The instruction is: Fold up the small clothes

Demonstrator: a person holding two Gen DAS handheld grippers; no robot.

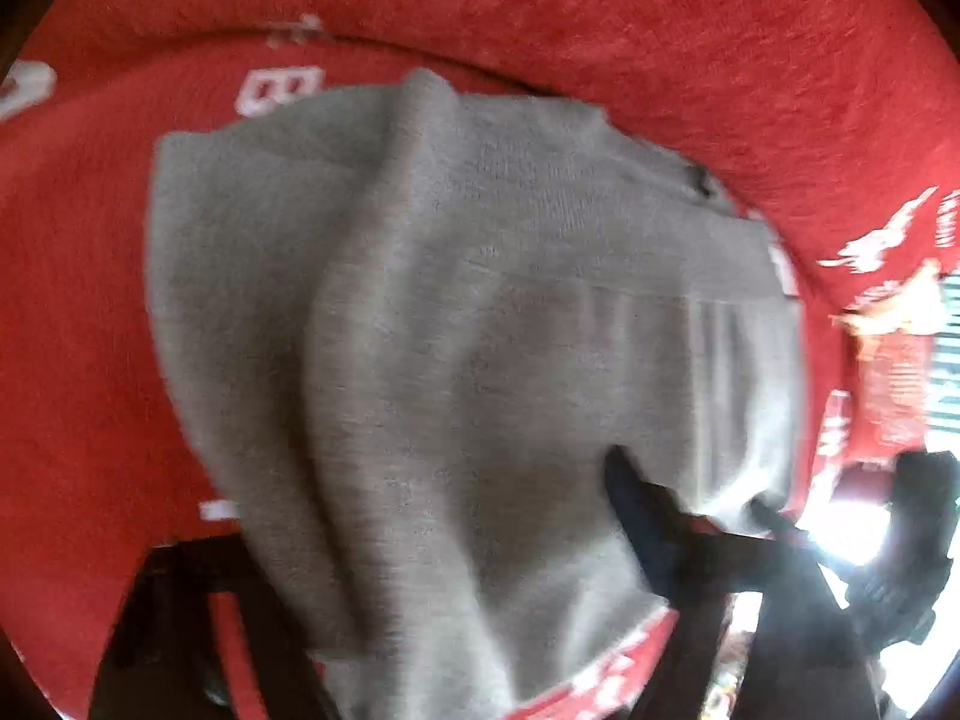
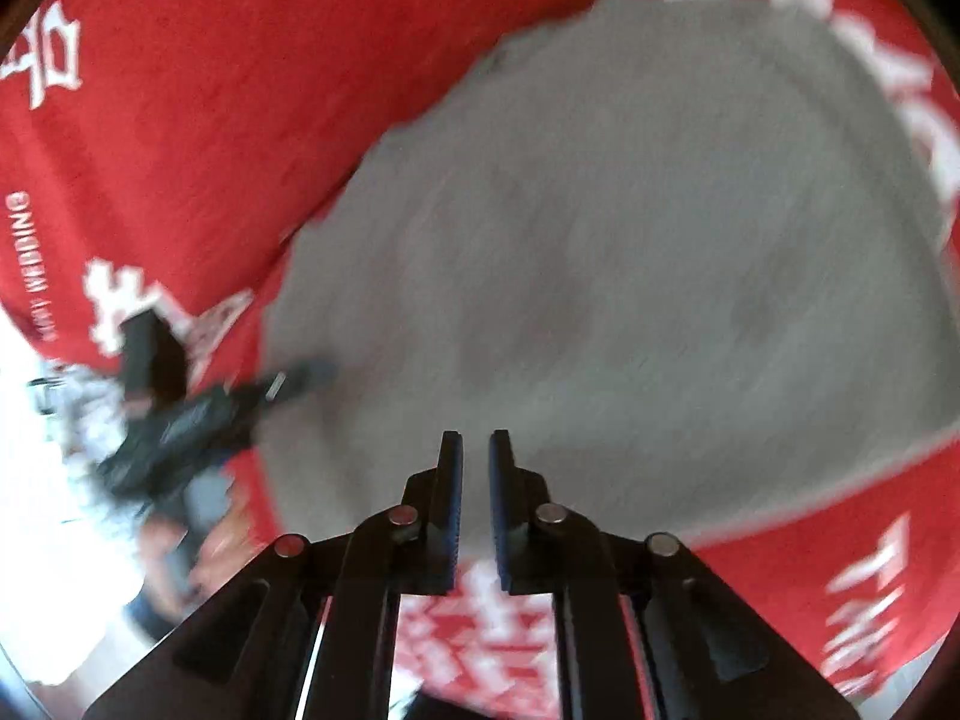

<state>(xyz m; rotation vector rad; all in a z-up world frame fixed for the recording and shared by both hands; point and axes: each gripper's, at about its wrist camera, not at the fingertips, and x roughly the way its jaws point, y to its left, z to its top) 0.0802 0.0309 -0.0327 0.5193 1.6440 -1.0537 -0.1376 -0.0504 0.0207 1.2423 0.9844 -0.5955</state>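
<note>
Black right gripper has blue ridged fingers and round silver pivot pins.

We counted one grey knitted garment, lying on one red cloth printed with white characters. We counted two tools: the right tool, seen with its two fingers, and the left tool, seen blurred at the garment's edge. We saw nothing else clearly enough to count.
</note>
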